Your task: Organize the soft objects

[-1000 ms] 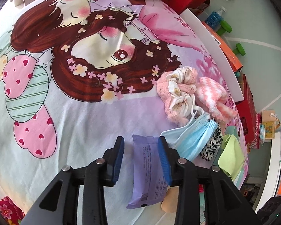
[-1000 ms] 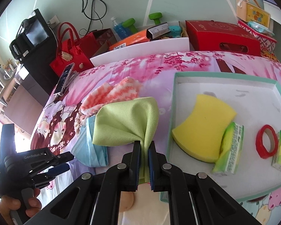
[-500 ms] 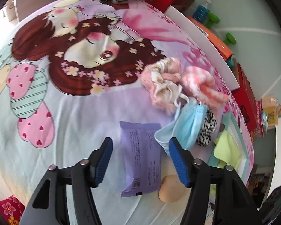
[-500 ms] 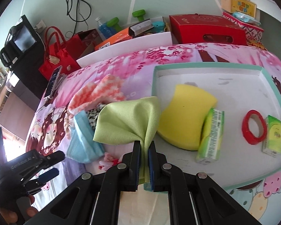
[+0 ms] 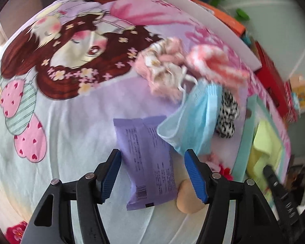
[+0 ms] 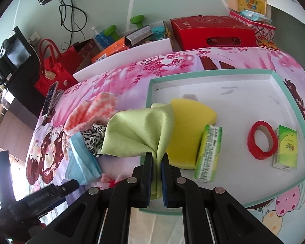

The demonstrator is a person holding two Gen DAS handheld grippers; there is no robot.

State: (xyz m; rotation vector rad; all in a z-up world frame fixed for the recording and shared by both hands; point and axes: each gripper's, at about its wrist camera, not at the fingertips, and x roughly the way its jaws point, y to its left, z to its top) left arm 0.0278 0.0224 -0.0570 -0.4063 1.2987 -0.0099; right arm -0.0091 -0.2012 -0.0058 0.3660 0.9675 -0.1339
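Since a second ago your left gripper (image 5: pixel 152 174) has spread its jaws wide and let go of the purple pack (image 5: pixel 146 160), while your right gripper (image 6: pixel 157 174) has carried the green cloth (image 6: pixel 138 134) further over the tray (image 6: pixel 209 73).

Your left gripper now hangs low over the bedsheet (image 5: pixel 71 122), tilted down, with the pack lying flat between the blue pads but touching neither. A beige puff (image 5: pixel 188 201) lies just under the right-hand pad. Your right gripper stays clamped on a pinched fold of the cloth, which fans out upward and to the left; it hangs over the tray's near left corner, covering part of the yellow sponge (image 6: pixel 190 126).

Inside the tray, a green-and-white pack (image 6: pixel 208 154) lies against the sponge, with a red tape roll (image 6: pixel 262 141) and a green packet (image 6: pixel 285 147) near the right rim.

On the sheet, left of the tray, the remaining soft things are heaped together: a blue mask (image 6: pixel 81 158), a spotted scrunchie (image 6: pixel 94 138), a pink-and-white knit (image 6: pixel 95 109) and a pink fuzzy bundle (image 5: pixel 164 69). A phone (image 6: pixel 50 97) lies at the sheet's far edge.

Beyond the bed you have a red box (image 6: pixel 213 33), red bags (image 6: pixel 52 69), green dumbbells (image 6: pixel 137 19) and a pale green floor.
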